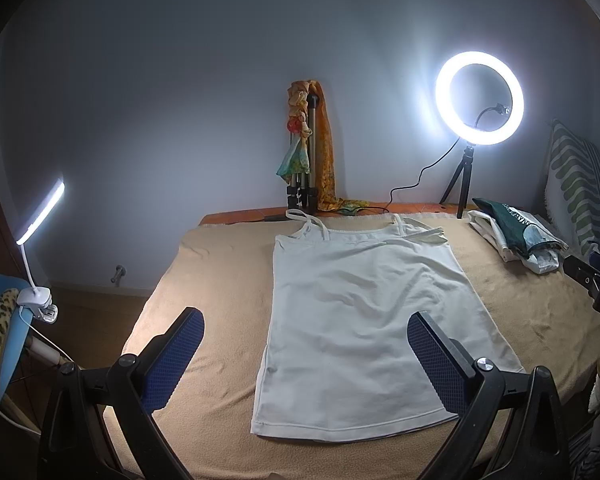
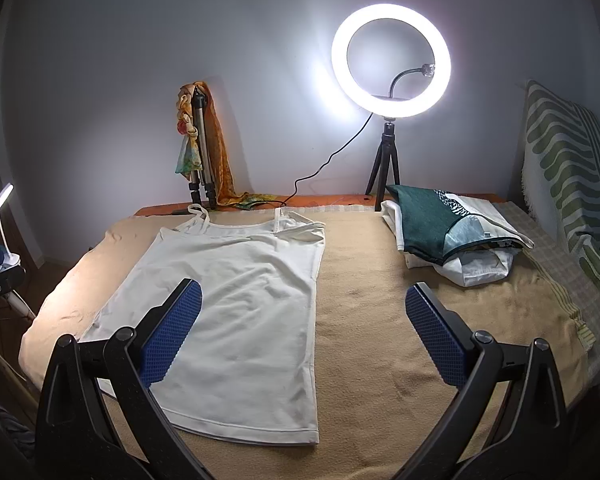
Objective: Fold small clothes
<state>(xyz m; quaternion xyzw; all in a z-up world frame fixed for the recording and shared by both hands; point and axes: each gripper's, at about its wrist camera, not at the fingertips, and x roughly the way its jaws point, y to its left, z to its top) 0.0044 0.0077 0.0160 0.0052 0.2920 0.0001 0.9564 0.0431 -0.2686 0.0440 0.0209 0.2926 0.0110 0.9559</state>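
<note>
Camisole (image 1: 364, 320) lies flat; left gripper (image 1: 306, 360) and right gripper (image 2: 304, 332), jaws apart, risk pinching blanket (image 2: 380, 320) beneath it.

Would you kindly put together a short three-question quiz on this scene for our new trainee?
1. True or false: the white strappy camisole top lies spread flat on the beige blanket.
2. Which side of the top does the pile of folded clothes sit on: A) left B) right C) on top of it?
3. Fill in: both the left tongs and the right tongs are ___, holding nothing.

Key: 1 true; 2 B; 3 open.
</note>
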